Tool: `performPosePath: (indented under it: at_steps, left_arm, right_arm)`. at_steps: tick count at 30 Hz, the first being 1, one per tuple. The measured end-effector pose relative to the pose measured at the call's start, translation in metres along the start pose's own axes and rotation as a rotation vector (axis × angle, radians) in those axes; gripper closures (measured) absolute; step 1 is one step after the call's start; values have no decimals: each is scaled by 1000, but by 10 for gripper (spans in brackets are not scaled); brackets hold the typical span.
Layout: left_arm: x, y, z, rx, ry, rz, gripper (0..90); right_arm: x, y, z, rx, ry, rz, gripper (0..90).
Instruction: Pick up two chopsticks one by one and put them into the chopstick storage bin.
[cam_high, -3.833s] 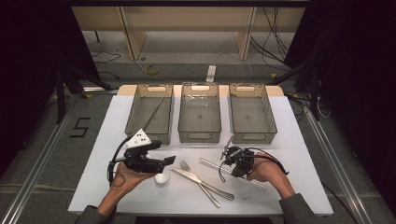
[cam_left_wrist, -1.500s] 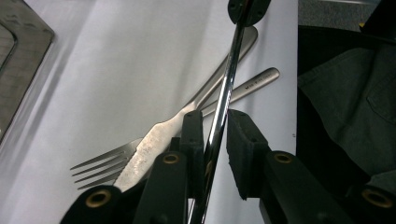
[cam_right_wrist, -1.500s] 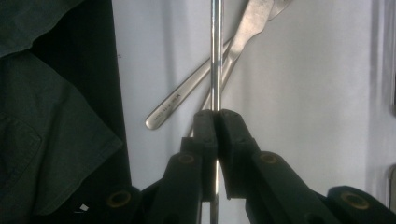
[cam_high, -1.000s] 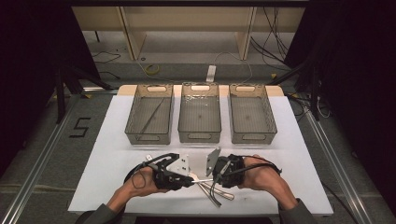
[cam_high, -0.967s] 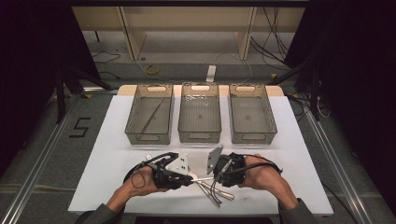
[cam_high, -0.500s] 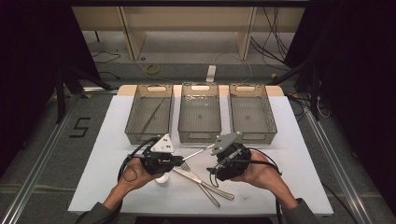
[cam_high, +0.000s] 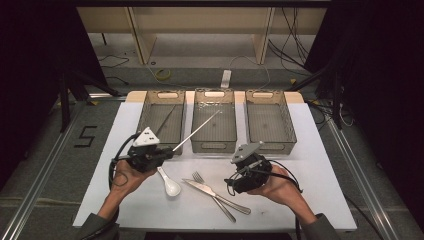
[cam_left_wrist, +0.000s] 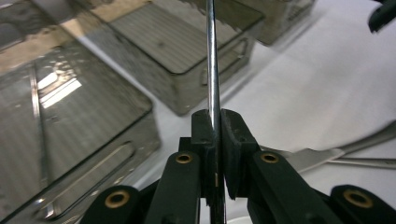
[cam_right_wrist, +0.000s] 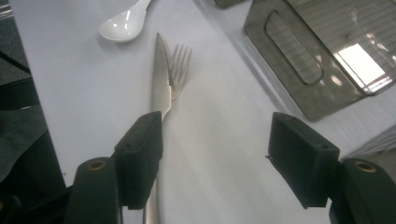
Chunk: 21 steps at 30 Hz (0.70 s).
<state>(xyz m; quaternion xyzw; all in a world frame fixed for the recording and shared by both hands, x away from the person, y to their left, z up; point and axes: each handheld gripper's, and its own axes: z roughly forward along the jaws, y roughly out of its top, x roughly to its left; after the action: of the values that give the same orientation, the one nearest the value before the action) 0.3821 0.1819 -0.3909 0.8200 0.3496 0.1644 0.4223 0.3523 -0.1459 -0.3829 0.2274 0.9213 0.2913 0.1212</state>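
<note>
High view showed your left gripper (cam_high: 167, 151) clamped on a chopstick (cam_high: 197, 130) that ran toward two o'clock over the middle bin (cam_high: 215, 145); your right gripper (cam_high: 240, 172)'s jaws had just been opening, empty.

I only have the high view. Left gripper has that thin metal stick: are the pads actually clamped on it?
Observer: Yes. In the left gripper view, the left gripper has both pads pressed on the metal chopstick, which runs straight up between them.
Operator: Right gripper?
Observer: In the right gripper view, the right gripper is open. Its jaws have just been opening and nothing is between them.
Operator: What's under it?
Observer: The knife. Its blade is serrated and its handle end passes beneath one pad. The fork lies against the blade.
</note>
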Motion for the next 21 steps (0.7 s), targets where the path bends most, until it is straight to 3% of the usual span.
performPosePath:
  at_steps: [5,9,15,21]
  left_arm:
    - [18,-5,-8,-27,63,-68,839]
    - [28,-7,-11,-36,103,-106,839]
    - [42,-8,-9,-30,132,-141,839]
    - [63,-5,-4,-32,158,-205,839]
  right_arm:
    - [-2,-13,9,-18,-6,52,325]
    - [-4,-25,12,-15,4,66,318]
    - [-6,-39,14,-24,-3,103,318]
    - [-7,-52,11,-51,-4,137,298]
